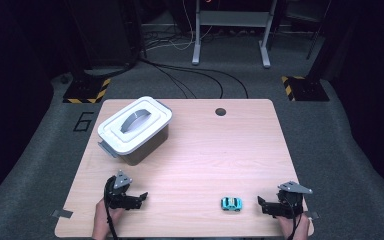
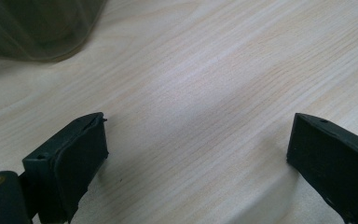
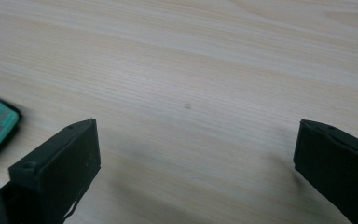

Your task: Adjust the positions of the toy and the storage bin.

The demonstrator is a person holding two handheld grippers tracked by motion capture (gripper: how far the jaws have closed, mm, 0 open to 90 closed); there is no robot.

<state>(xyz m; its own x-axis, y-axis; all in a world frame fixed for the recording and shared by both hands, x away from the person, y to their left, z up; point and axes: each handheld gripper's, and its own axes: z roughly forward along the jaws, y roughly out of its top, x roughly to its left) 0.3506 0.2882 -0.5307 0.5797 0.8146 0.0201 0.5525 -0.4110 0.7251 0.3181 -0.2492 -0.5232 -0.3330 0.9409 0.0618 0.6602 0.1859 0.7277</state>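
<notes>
Near right of the tabletop (image 1: pixel 190 165): toy car (image 1: pixel 231 203) just left of right gripper (image 1: pixel 263 205), jaws spread, empty. Looks light, rigid, rolls easily; pinch its sides.

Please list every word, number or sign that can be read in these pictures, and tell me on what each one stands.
"6": a dark figure on the grey floor, left of the table.
The white-lidded box and the toy car show no print that can be read.
</notes>
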